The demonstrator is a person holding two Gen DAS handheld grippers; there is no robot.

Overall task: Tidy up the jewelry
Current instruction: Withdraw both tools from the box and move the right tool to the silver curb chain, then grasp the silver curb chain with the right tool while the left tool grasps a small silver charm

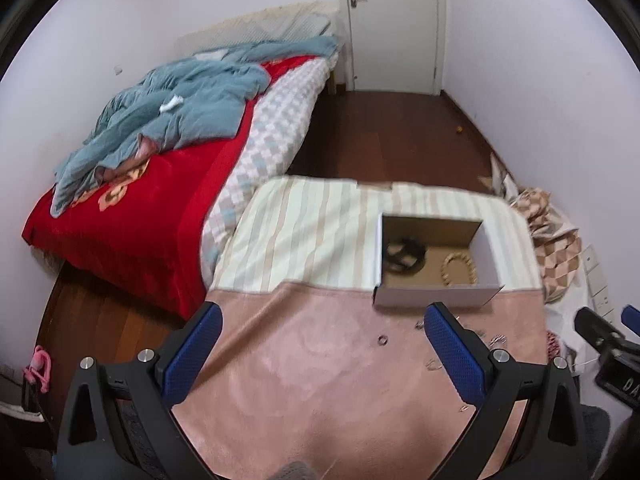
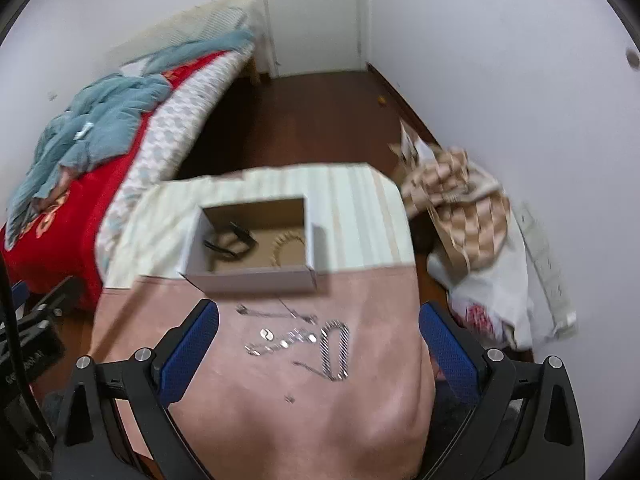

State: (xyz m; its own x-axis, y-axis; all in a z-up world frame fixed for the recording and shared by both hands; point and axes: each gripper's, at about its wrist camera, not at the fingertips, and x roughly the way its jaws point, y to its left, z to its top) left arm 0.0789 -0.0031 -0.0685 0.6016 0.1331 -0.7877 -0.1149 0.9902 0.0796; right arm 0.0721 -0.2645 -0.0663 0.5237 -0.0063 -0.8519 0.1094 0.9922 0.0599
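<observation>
An open cardboard box (image 1: 434, 294) (image 2: 252, 276) sits on a table covered by a pink and striped cloth (image 1: 320, 360) (image 2: 300, 400). Inside lie a black bracelet (image 1: 404, 257) (image 2: 230, 242) and a beige beaded bracelet (image 1: 458, 268) (image 2: 286, 246). In front of the box, loose silver jewelry lies on the cloth: a wide chain (image 2: 335, 350), a sparkling strand (image 2: 280, 342), a thin chain (image 2: 276, 312) and a small ring (image 1: 383, 340). My left gripper (image 1: 322, 344) is open and empty above the cloth. My right gripper (image 2: 318, 344) is open and empty over the silver pieces.
A bed with a red blanket and blue quilt (image 1: 160, 120) stands left of the table. A checked bag and white bags (image 2: 472, 216) lie on the floor at right by the wall. A closed door (image 1: 394, 20) is at the back, dark wood floor (image 1: 392, 136) between.
</observation>
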